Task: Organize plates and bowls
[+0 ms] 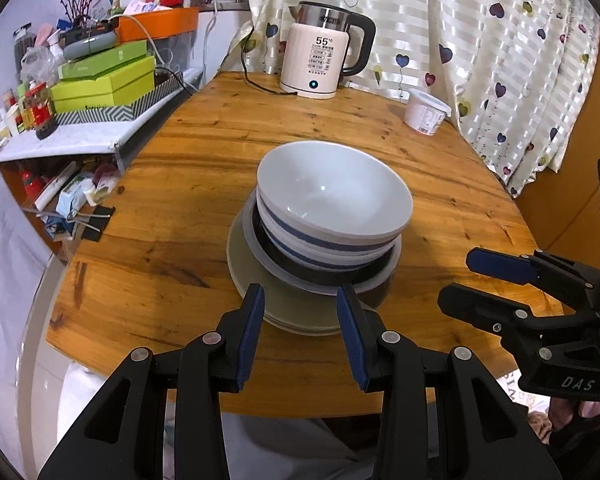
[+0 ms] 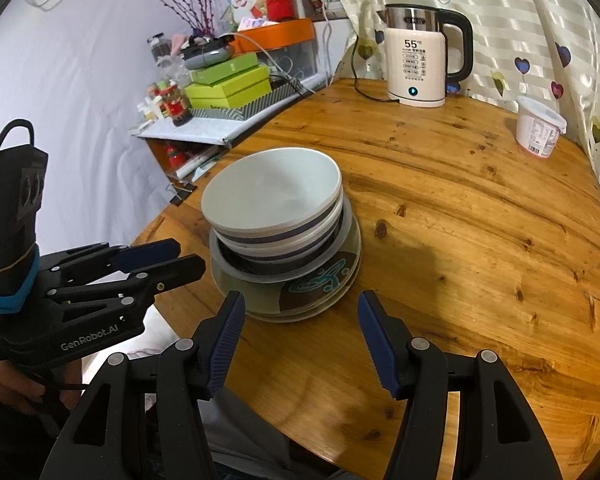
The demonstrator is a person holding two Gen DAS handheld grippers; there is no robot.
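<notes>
One stack of dishes stands near the front of the round wooden table point(image 1: 188, 168). A white bowl point(image 1: 332, 196) point(image 2: 272, 192) sits on top, nested in blue-striped bowls point(image 1: 320, 246) point(image 2: 284, 240). Under them lie a grey-rimmed dark dish point(image 1: 260, 248) point(image 2: 236, 270) and olive patterned plates point(image 1: 296, 312) point(image 2: 320, 284). My left gripper point(image 1: 301, 298) point(image 2: 188, 256) hovers open at the stack's near edge, gripping nothing. Open as well, my right gripper point(image 2: 301, 304) point(image 1: 458, 278) waits just right of the stack with empty fingers.
An electric kettle point(image 1: 320, 56) point(image 2: 420, 56) with its cord stands at the back of the table. A white lidded tub point(image 1: 426, 112) point(image 2: 540, 128) is at the back right. A cluttered shelf point(image 1: 80, 120) with green boxes borders the left, a heart-print curtain point(image 1: 500, 40) the back.
</notes>
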